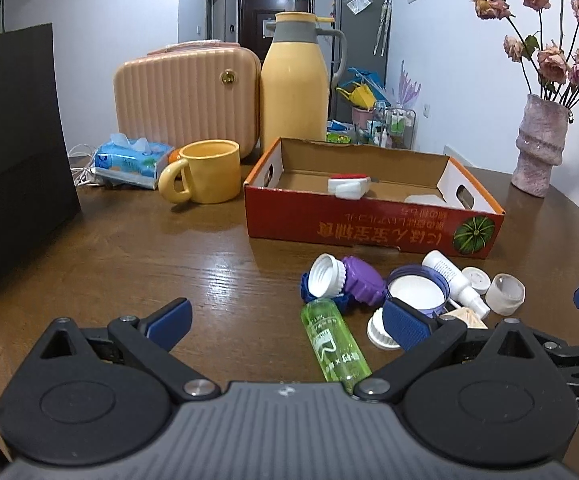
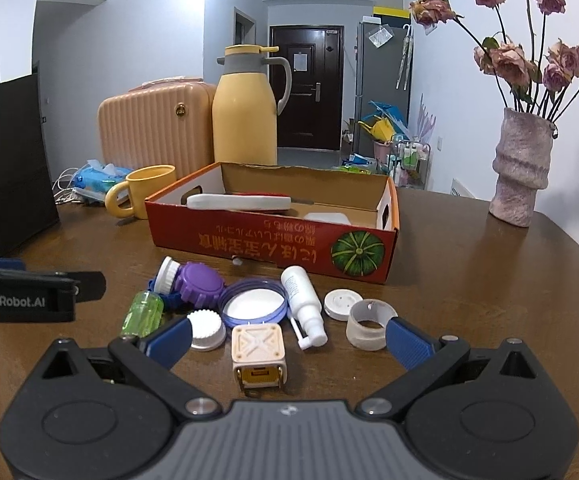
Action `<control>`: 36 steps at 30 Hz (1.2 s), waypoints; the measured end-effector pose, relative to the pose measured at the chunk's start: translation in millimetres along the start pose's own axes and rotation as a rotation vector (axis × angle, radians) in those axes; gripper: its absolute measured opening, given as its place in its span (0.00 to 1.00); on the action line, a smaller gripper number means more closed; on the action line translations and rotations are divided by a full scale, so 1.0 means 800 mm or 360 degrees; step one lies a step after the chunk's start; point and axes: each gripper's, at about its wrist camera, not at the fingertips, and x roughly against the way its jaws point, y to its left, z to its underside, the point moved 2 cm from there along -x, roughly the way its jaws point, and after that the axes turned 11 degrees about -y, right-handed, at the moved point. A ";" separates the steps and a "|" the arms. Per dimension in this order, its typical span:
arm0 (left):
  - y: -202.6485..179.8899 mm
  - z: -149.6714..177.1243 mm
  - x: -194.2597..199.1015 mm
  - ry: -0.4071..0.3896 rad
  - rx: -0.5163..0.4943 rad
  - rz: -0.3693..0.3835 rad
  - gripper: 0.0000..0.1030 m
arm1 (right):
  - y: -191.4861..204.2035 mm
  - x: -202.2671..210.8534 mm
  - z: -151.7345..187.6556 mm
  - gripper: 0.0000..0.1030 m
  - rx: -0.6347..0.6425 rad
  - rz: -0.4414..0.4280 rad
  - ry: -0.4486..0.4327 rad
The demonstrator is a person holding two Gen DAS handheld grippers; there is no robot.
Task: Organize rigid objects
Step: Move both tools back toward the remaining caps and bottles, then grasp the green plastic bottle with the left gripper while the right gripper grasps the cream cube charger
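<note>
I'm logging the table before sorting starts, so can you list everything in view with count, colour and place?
Cardboard box: 1, red outside, table centre; white items lie inside.
Green bottle: 1, lying in front of the box, left end of the pile.
Purple ribbed cap: 1, pile left.
White ribbed caps: 2, one near, one leaning on the purple cap.
Purple-rimmed lid: 1, pile centre.
Beige cube: 1, nearest the right gripper.
White spray bottle: 1, lying right of the lid.
White disc cap: 1, pile right.
Translucent ring cap: 1, far right.
Mug: 1, yellow, left of the box.
Thermos: 1, yellow, behind the box.
Case: 1, peach, rear left.
Tissue pack: 1, blue.
Bag: 1, black, left edge.
Vase: 1, pink, with dried roses, right.
Left gripper: jaws open.
Right gripper: jaws open.
</note>
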 end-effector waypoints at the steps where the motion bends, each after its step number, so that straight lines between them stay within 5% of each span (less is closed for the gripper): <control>1: -0.001 0.002 -0.001 0.0006 0.0002 0.0002 1.00 | 0.000 0.000 0.001 1.00 -0.0003 -0.0002 0.0001; 19: -0.028 0.044 -0.046 0.0158 -0.0083 -0.0028 0.99 | -0.018 -0.019 0.023 1.00 -0.0053 0.0040 0.0064; 30: -0.036 0.060 -0.070 0.0217 -0.0089 -0.0018 0.70 | -0.020 -0.032 0.028 1.00 -0.0083 0.0040 0.0078; 36: -0.031 0.065 -0.078 0.0235 -0.0043 0.0030 0.39 | -0.019 -0.037 0.031 1.00 -0.0096 0.0041 0.0087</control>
